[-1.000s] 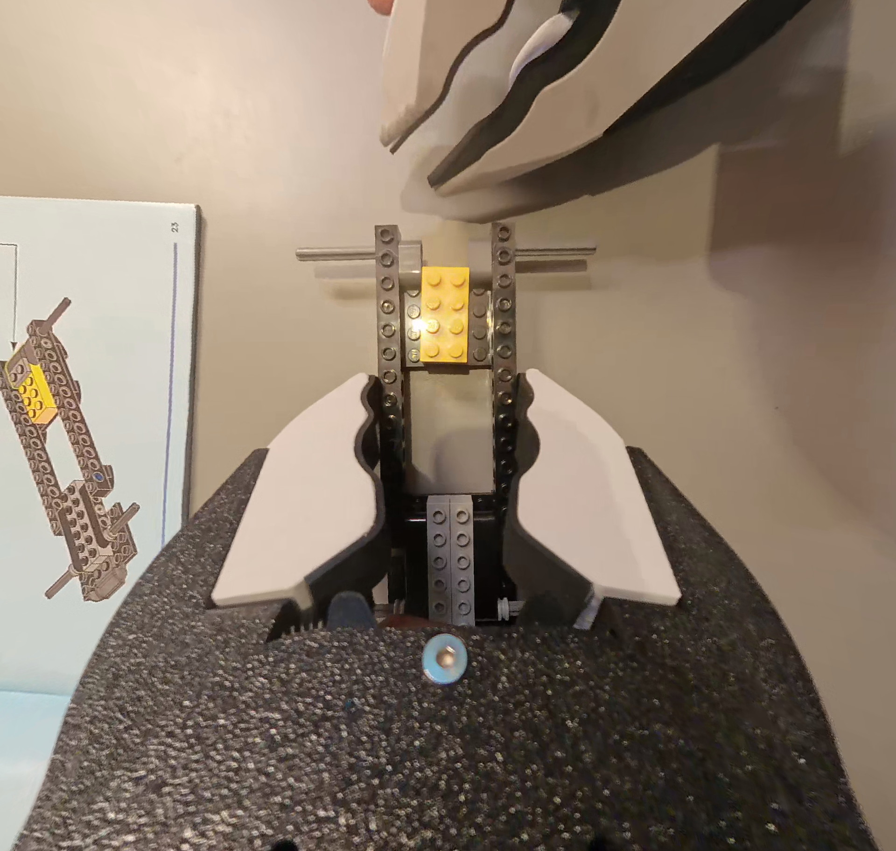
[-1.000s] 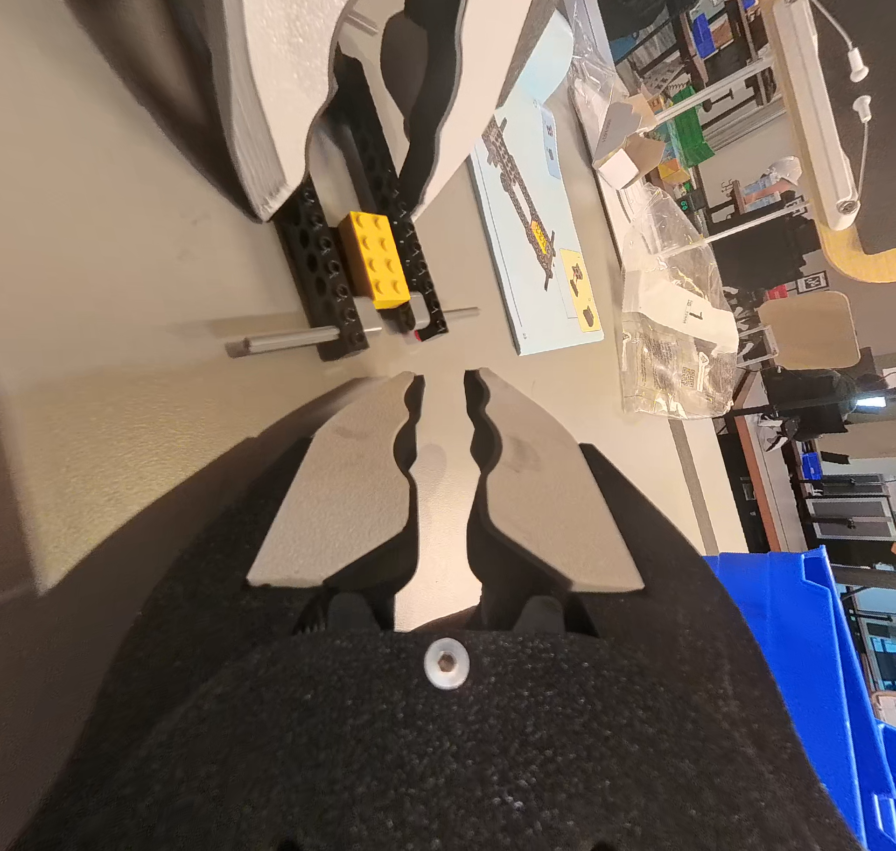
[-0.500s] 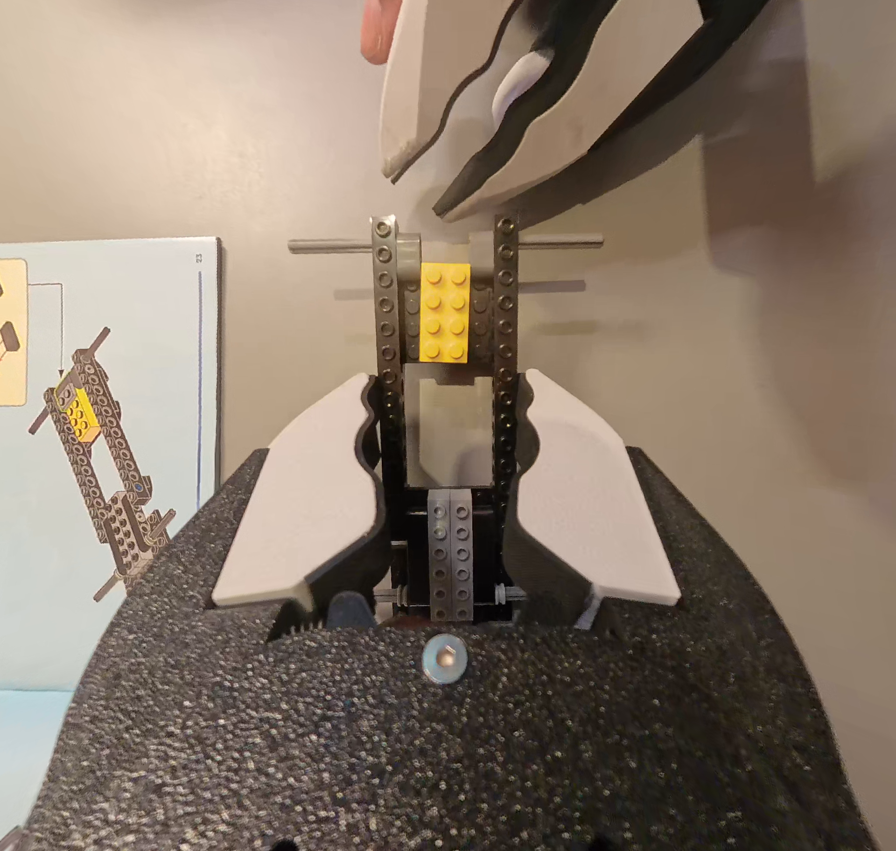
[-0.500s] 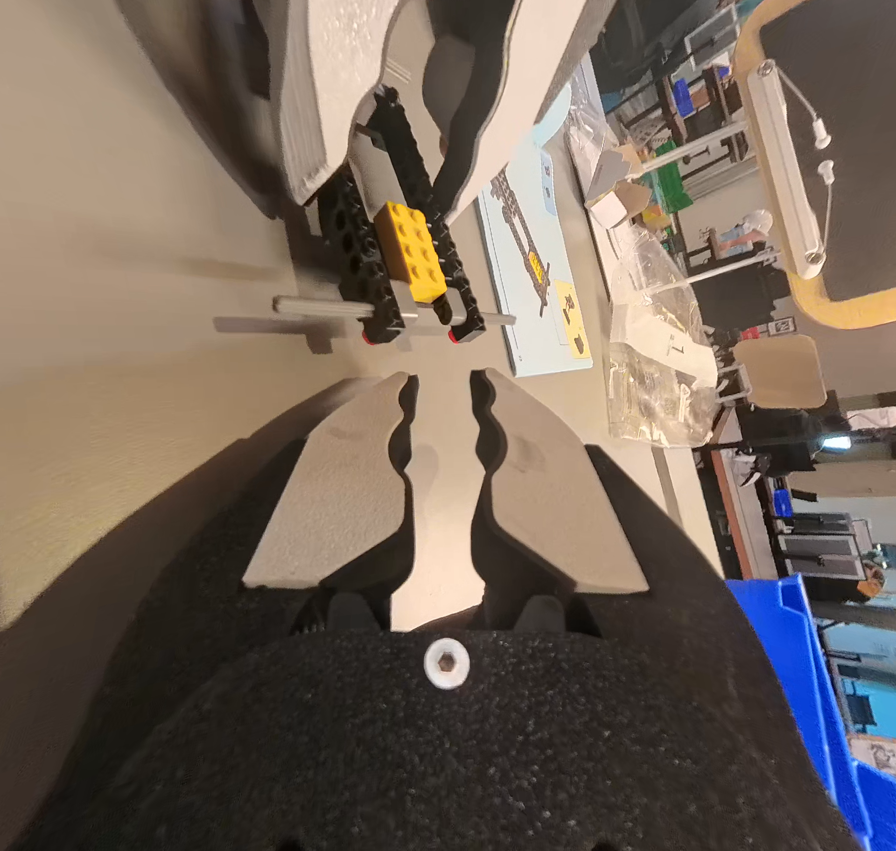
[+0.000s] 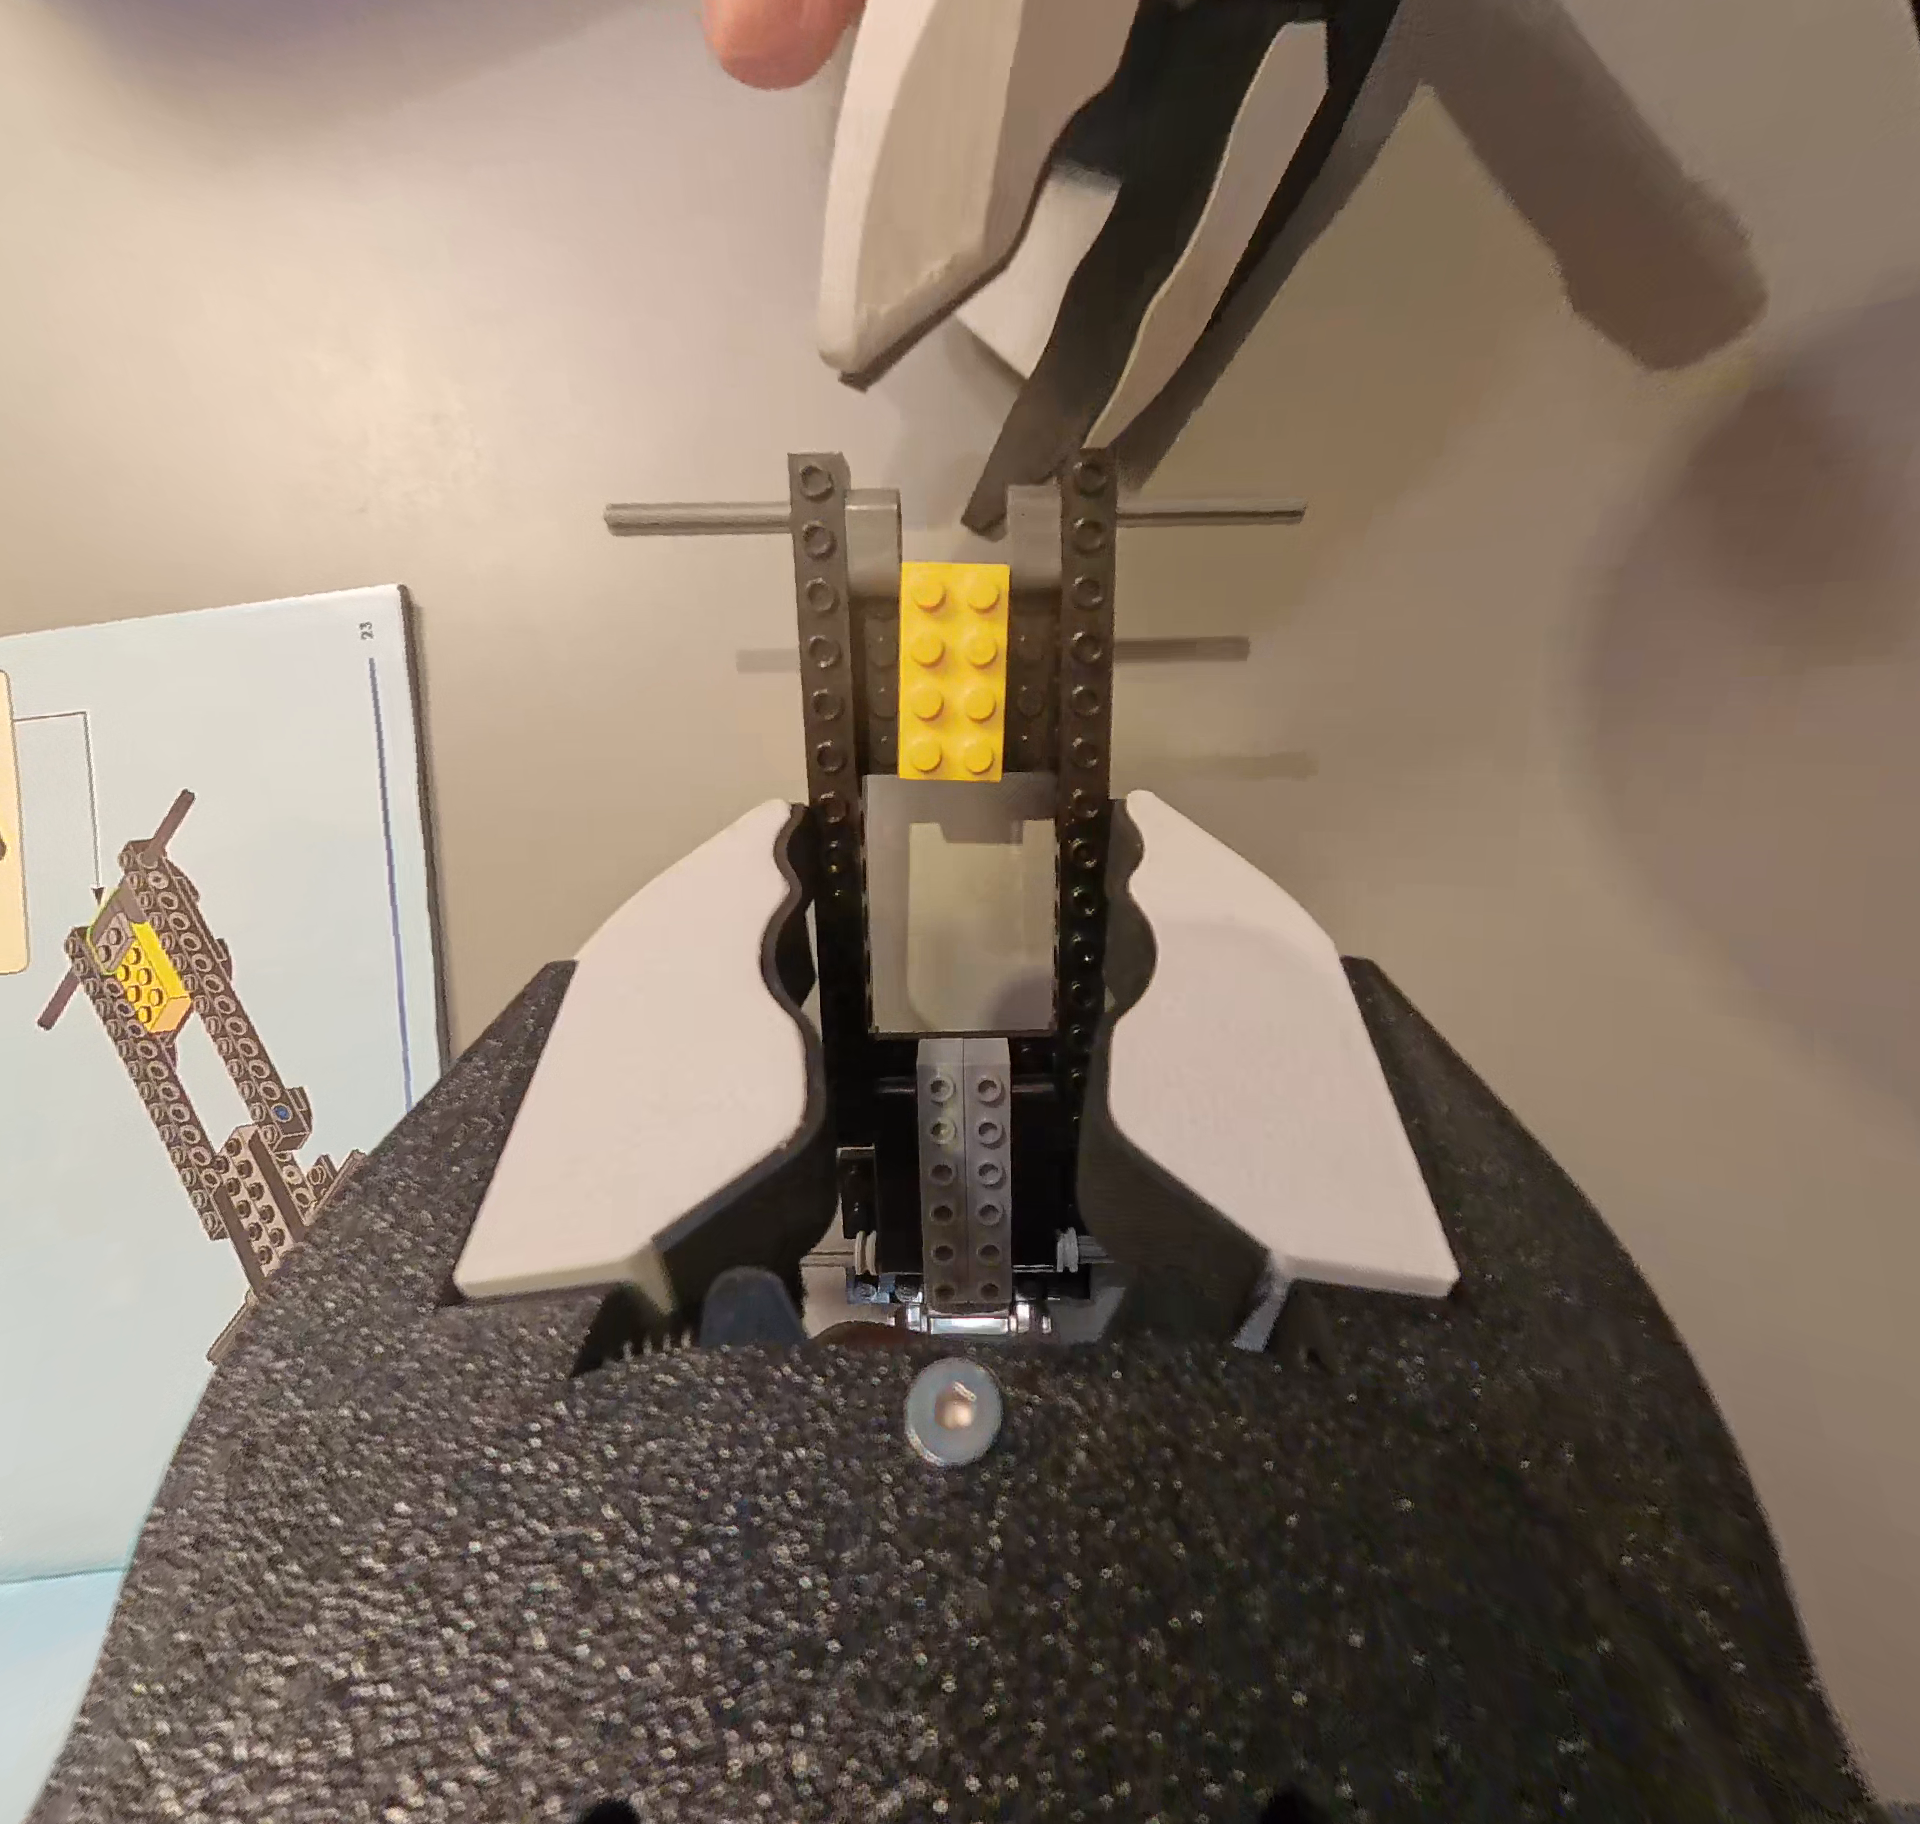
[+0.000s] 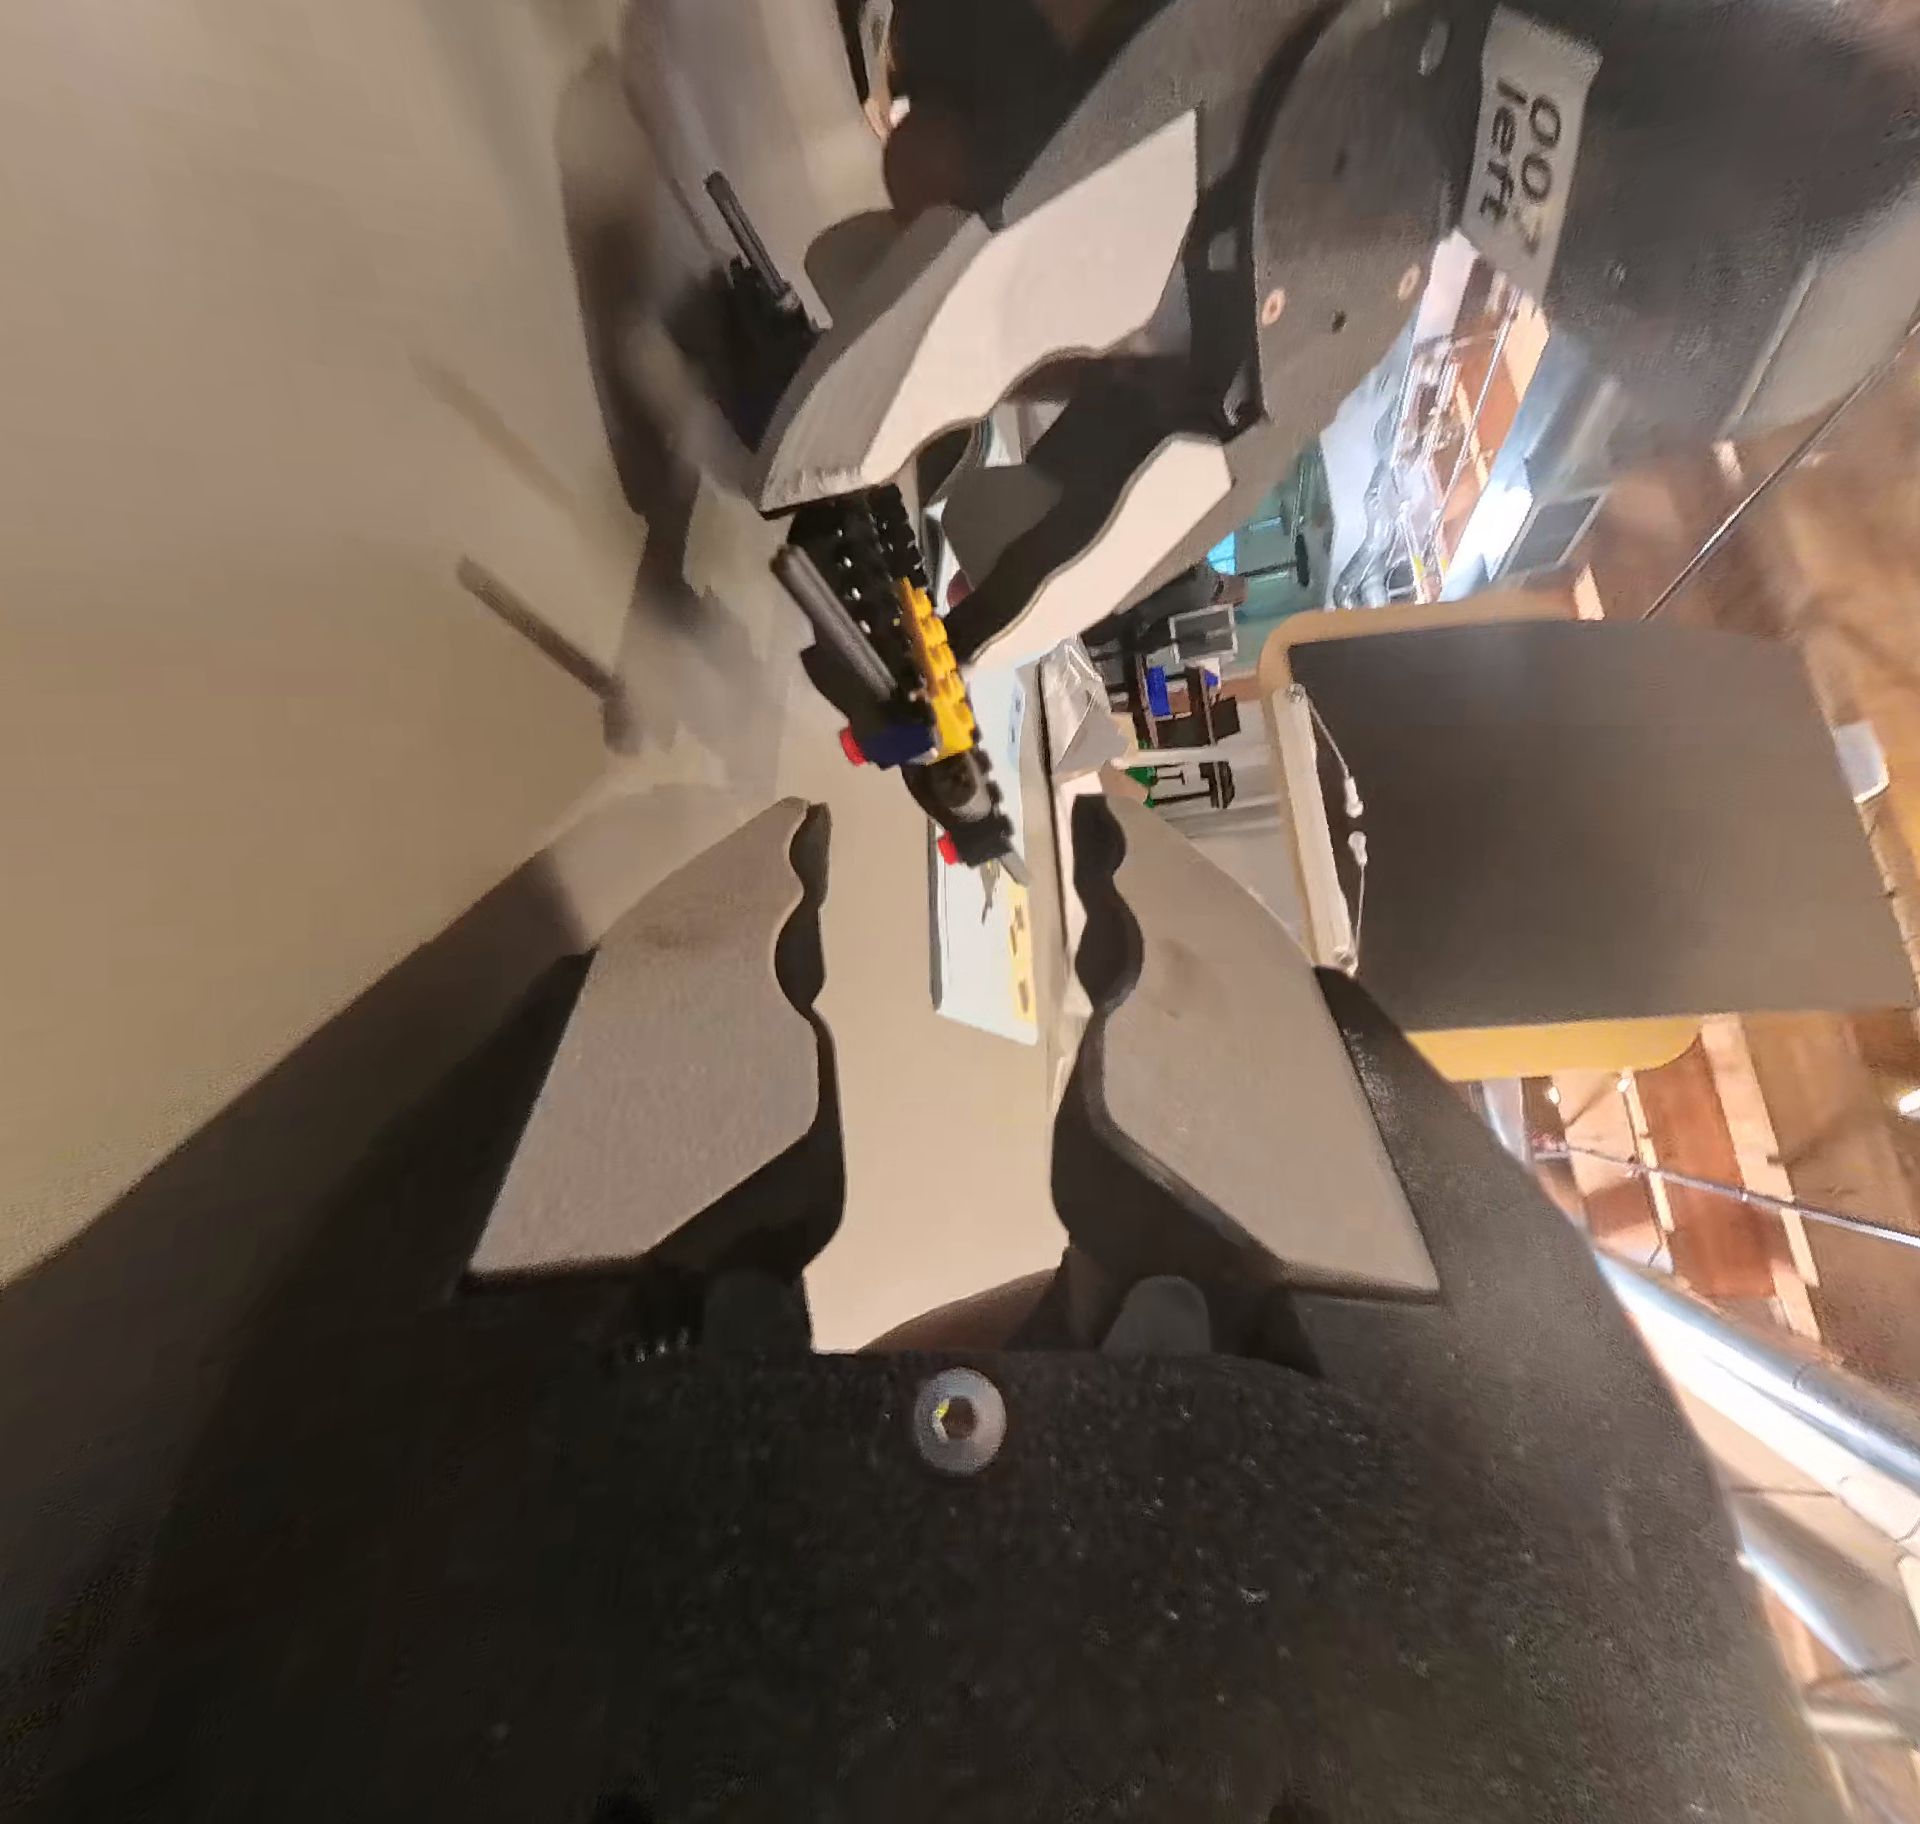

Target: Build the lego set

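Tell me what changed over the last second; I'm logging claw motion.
The right claw spread its fingers wider, gripping nothing, and its view swung. The booklet shifted rightward in the left view. Unchanged: the left claw still clamps the black brick frame carrying the yellow brick.

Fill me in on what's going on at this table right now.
A person is working with two handheld grippers on a toy brick build. The left gripper is clamped on a long black brick frame, its pads pressing the two side rails. A yellow brick sits on the frame and a grey rod runs across its far end. The right gripper hangs open and empty beside that far end. An instruction booklet lies open on the table to the left.
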The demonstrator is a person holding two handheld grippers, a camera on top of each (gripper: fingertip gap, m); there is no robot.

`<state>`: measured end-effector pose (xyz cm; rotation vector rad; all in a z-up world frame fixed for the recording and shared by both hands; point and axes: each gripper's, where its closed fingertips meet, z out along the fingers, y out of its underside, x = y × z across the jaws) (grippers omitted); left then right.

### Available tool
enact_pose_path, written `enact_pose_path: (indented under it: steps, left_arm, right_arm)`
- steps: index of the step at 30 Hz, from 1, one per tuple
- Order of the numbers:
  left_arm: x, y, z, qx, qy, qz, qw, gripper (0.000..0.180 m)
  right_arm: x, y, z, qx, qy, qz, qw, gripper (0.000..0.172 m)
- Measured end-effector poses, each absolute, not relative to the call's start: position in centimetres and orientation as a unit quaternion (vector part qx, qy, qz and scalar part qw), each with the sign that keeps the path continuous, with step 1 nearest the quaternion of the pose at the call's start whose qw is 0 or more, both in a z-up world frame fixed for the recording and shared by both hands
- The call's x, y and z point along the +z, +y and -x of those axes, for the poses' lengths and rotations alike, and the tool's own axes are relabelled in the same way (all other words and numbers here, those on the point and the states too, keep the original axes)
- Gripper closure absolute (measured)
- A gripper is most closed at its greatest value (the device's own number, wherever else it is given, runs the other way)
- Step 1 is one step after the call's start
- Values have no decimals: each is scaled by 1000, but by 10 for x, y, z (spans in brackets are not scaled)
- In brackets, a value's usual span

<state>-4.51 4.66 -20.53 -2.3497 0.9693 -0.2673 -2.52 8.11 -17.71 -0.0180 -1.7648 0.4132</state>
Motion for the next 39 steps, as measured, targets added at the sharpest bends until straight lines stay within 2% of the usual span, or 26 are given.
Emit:
enact_pose_path:
  steps: [21,26,29,39]
  left_arm:
    - [-206,36,33,-121,401,870,261,126]
    - [-207,33,30,-128,409,867,254,126]
    - [-208,31,29,-131,414,866,250,126]
    - [-212,29,30,-133,421,861,252,126]
  right_arm:
    - [-186,50,26,162,-789,-133,577,120]
    - [-193,44,28,148,-802,-161,556,130]
    - [-193,41,27,147,-797,-174,559,149]
    - [-194,40,29,159,-791,-169,567,152]
